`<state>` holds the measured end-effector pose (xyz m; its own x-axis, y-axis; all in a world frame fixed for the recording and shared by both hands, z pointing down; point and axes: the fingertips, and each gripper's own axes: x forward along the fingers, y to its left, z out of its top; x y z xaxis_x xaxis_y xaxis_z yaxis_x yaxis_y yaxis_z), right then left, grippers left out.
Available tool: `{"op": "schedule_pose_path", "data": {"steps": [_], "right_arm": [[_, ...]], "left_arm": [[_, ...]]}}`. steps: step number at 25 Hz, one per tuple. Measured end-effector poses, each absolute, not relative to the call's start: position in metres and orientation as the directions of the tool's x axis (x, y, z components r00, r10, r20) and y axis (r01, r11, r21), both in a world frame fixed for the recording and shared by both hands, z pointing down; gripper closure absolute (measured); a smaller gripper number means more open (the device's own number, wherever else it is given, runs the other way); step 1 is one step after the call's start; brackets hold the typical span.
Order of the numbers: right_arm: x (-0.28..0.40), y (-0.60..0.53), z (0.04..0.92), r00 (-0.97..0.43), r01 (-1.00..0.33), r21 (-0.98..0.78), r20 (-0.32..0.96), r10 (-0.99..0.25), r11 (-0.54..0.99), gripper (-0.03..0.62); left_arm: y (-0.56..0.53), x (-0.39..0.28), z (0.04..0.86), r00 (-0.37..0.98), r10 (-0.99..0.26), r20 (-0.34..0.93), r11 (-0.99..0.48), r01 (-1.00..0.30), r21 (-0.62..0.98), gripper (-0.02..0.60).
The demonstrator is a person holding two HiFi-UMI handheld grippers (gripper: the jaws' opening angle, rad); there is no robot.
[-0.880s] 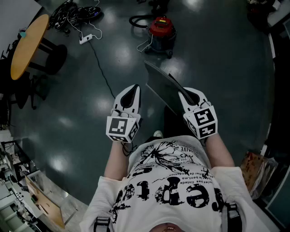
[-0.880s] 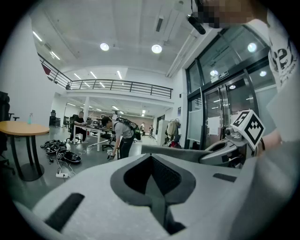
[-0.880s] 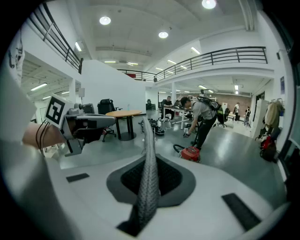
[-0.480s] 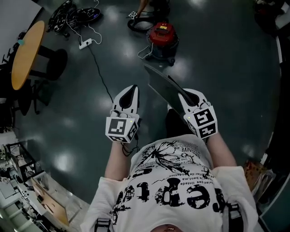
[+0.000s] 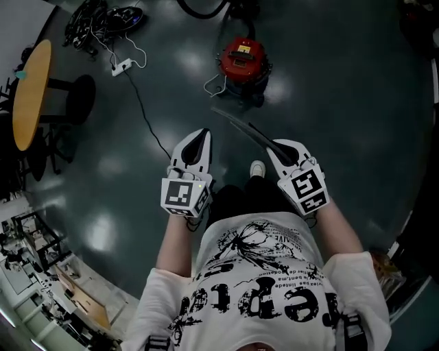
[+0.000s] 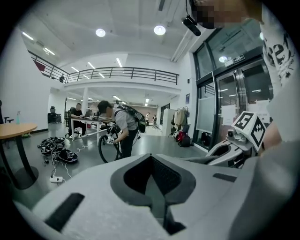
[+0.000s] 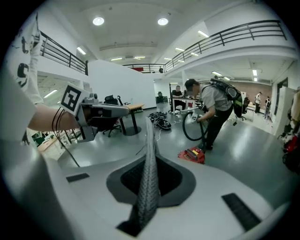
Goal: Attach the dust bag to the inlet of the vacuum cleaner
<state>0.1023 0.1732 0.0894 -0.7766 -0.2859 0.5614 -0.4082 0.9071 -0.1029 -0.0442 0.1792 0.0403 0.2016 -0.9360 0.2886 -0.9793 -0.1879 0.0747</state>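
1. Standing on a dark, glossy floor (image 5: 357, 110), the person holds a claw in each hand. Both point forward and somewhat downward in the head view.
2. The right claw (image 5: 276, 145) is nearly closed on the dust bag (image 7: 149, 185). The right gripper view shows its two jaws pinching the bag's near edge between the pads.
3. The dust bag is a thin, flat sheet of grey, woven-looking material seen edge-on. From the jaws it sticks out ahead of the right claw and leans towards the left.
4. The left claw (image 5: 200, 137) has its jaws brought together, and the left gripper view shows nothing between them. It is level with the right claw and apart from the bag.
5. The vacuum cleaner (image 5: 243, 60) sits on the floor ahead of the person, apart from the bag and from both claws. It has a red body on a dark base.
6. The vacuum's inlet is too small to make out in any view.
7. A white cord (image 5: 214, 83) lies looped on the floor just beside the vacuum cleaner.
8. A second person (image 7: 212, 110) wearing a backpack bends over just behind the vacuum cleaner, hands on a loop of black hose (image 7: 190, 125).
9. At the left of the head view, a white power strip (image 5: 122, 66) lies on the floor near a heap of cables (image 5: 103, 17).
10. A round wooden-topped bench (image 5: 31, 92) stands further left.
11. One white shoe (image 5: 257, 168) of the person shows between the two claws.
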Motion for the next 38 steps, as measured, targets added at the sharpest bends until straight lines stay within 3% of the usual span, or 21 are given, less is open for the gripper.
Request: {"op": "schedule_pose_path", "data": {"steps": [14,29,38], "right_arm": [[0.048,0.068,0.226,-0.768,-0.319,-0.142,0.618,-0.168,0.937,0.569],[-0.017,0.021,0.432,-0.686,-0.403,-0.155,0.703,-0.186,0.902,0.569],[-0.037,-0.010,0.506,-0.700,-0.438,-0.186,0.685,-0.203,0.880,0.569]], "left_arm": [[0.024,-0.107,0.164,0.193,-0.940,0.282,-0.153,-0.976,0.156,0.580],[-0.107,-0.146,0.403,0.473,-0.805,0.358,-0.408,-0.880,0.245,0.580],[-0.175,-0.137,0.471,0.545,-0.773,0.323,-0.489,-0.838,0.243,0.580]]}}
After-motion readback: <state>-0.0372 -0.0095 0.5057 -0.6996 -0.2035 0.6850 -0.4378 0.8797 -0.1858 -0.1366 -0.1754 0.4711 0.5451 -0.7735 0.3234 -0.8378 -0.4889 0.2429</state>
